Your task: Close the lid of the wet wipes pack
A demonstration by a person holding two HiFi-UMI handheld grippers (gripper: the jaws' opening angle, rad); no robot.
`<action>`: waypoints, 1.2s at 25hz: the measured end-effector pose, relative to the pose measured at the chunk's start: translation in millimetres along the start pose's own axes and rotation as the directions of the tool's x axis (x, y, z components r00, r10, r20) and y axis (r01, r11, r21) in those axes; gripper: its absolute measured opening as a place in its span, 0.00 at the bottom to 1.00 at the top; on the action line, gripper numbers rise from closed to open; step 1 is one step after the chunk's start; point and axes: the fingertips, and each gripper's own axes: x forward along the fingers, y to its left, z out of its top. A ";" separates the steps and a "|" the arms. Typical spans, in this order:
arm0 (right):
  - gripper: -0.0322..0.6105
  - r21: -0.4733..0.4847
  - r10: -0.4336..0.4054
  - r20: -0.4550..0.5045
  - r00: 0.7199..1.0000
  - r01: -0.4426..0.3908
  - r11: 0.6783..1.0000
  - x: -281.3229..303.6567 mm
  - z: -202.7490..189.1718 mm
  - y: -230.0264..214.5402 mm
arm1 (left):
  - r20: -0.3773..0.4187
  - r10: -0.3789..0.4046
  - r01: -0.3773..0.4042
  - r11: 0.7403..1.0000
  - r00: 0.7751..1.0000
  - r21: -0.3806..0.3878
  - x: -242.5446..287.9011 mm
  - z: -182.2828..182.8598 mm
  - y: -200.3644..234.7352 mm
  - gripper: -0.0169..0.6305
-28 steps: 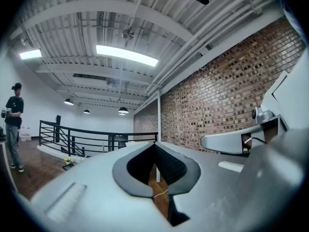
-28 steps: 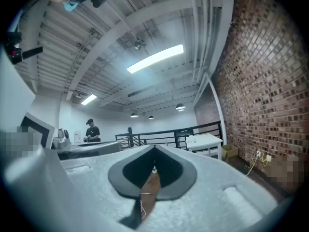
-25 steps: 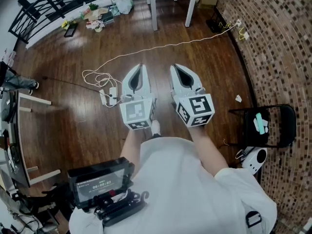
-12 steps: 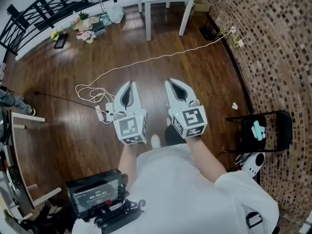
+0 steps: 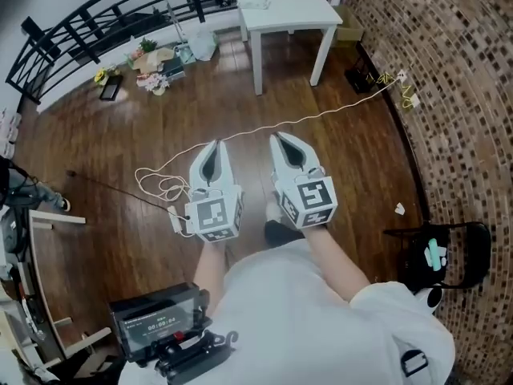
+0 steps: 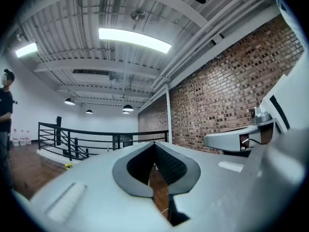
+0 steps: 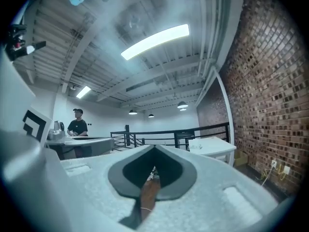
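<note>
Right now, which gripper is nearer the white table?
Right. The right gripper is almost in line with the white table ahead; the left gripper is beside it, offset farther left.

In the head view the white table [image 5: 280, 10] now shows far more of its top than a second ago, and the black chair [image 5: 473, 251] has slid toward the lower right corner. The left gripper [image 5: 214, 145] and right gripper [image 5: 277, 138] sit lower in that view

Bright ceiling strips [image 6: 134, 37], strong fisheye edges (right gripper view hazy).
</note>
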 end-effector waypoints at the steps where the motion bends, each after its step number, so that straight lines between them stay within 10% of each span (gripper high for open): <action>1: 0.03 -0.011 0.005 0.021 1.000 -0.004 1.000 16.9 11.3 -13.3 | 0.009 -0.001 0.001 1.000 1.000 0.016 24.1 4.8 -0.6 0.05; 30: 0.03 0.038 -0.055 -0.073 0.996 0.057 0.998 372.0 6.3 -266.5 | -0.059 -0.065 0.064 0.998 0.996 -0.022 474.7 -29.9 48.5 0.05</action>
